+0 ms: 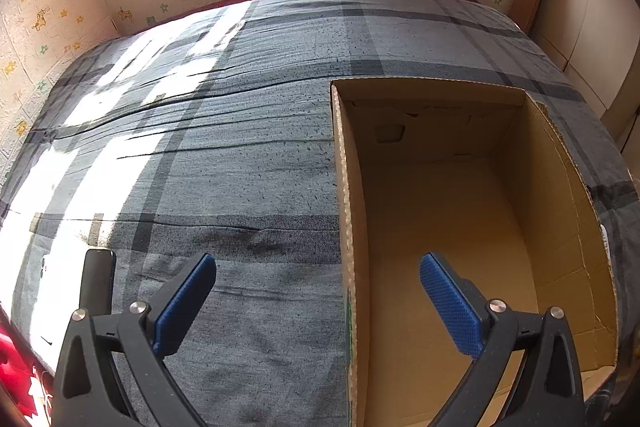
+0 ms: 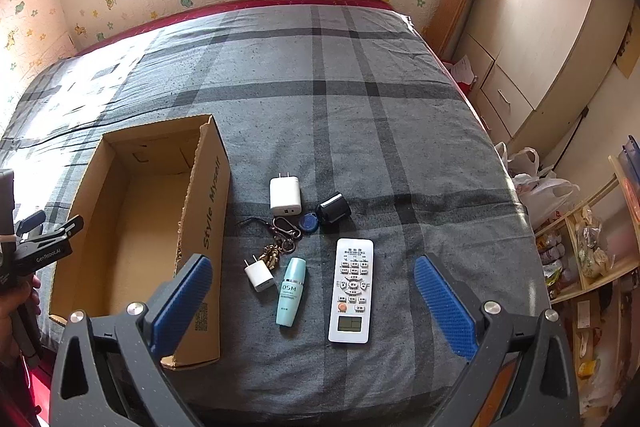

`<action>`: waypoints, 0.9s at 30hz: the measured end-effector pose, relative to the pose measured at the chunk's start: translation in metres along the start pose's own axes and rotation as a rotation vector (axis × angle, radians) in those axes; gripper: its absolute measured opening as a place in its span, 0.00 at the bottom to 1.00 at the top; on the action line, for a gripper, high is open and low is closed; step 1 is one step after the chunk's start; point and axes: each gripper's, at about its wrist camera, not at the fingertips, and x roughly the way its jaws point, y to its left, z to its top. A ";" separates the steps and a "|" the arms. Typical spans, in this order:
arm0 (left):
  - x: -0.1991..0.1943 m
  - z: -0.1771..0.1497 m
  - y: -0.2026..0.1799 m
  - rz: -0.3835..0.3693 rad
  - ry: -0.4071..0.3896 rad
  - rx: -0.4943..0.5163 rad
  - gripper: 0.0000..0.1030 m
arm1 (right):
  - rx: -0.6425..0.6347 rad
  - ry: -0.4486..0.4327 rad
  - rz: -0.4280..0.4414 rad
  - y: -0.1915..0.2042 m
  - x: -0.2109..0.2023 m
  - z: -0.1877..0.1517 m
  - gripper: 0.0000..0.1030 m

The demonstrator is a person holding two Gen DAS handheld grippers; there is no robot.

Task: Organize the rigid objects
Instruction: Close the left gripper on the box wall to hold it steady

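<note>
Sunlight from a curtained window fell across a bed [image 2: 360, 107] spread with a grey plaid cover, in a small bedroom with cartoon-patterned wall panels and a pale wardrobe on the right. On the cover sat an open cardboard box [image 2: 208, 227], and its inside looked bare in both views, so the sorting had not begun as far as the pictures showed.

Just to the right of the box lay the rigid things in a loose cluster: a large white charger [image 2: 285, 195], a small black block [image 2: 334, 207], a blue key fob [image 2: 309, 220] on a bunch of keys [image 2: 280, 247], a small white plug [image 2: 259, 277], a pale teal bottle [image 2: 291, 291] lying on its side, and a white remote control [image 2: 352, 291] lying face up. The bottle and the remote lay side by side but apart; the small plug touched or nearly touched the keys.

The right hand-held gripper [image 2: 314, 297] hovered above the cluster with its blue pads spread wide, holding nothing, the bottle and remote showing between them. The left hand-held gripper [image 1: 318, 299] was likewise wide apart and empty, poised over the box's [image 1: 560, 155] left wall. A dark phone-like slab [image 1: 96, 279] lay at the bed's near left edge.

By my reading, all 6 or 7 items still needed moving into the box, and nothing was yet grasped.
</note>
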 end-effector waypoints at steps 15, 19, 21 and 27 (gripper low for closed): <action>0.030 -0.006 -0.006 -0.142 0.067 0.028 0.16 | -0.009 0.014 -0.016 0.002 0.004 -0.003 1.00; 0.030 -0.006 -0.007 -0.142 0.070 0.031 0.15 | -0.009 0.015 -0.017 0.001 0.004 -0.004 1.00; 0.031 -0.005 -0.006 -0.144 0.074 0.027 0.15 | -0.011 0.015 -0.016 0.002 0.004 -0.005 1.00; 0.032 -0.006 -0.009 -0.120 0.070 0.051 0.15 | -0.016 0.013 -0.020 0.001 0.005 -0.005 1.00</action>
